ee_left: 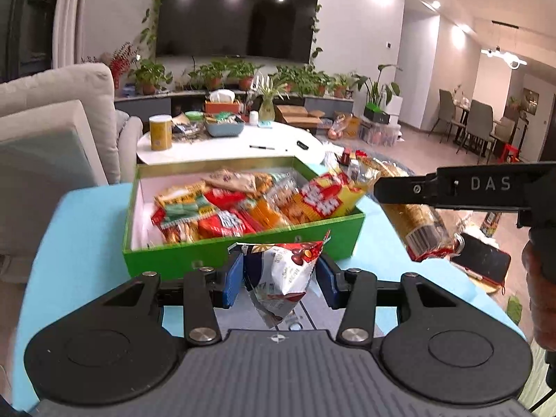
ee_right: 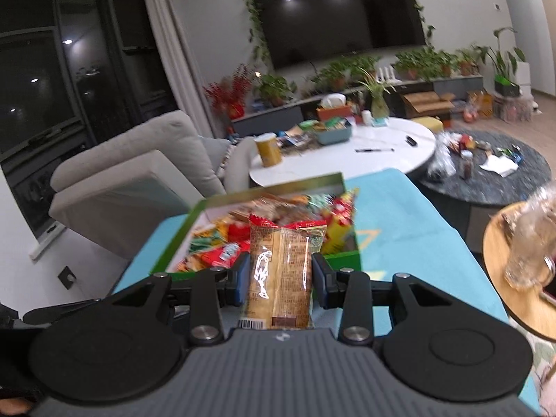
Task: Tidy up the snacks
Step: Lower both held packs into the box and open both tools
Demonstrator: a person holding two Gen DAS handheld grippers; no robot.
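Note:
An open green box (ee_left: 243,253) full of bright snack packets stands on a blue-covered surface (ee_left: 87,229). Just in front of its near wall, my left gripper (ee_left: 279,272) is shut on a white, red and blue snack bag (ee_left: 278,278) that hangs between the blue pads. From the right, my right gripper (ee_left: 392,194) comes in near the box's right corner with a golden-brown packet (ee_left: 417,222). In the right wrist view that gripper (ee_right: 279,278) is shut on the long brown packet with red ends (ee_right: 281,264), upright between the pads, before the green box (ee_right: 340,260).
Beyond the box, a white round table (ee_left: 285,139) carries a yellow canister (ee_left: 160,132) and a blue tray (ee_left: 224,127). A grey sofa (ee_left: 52,104) is at the left. At the right are a dark round table (ee_right: 504,180) and a wooden side table (ee_right: 504,295) with a clear container (ee_right: 531,243).

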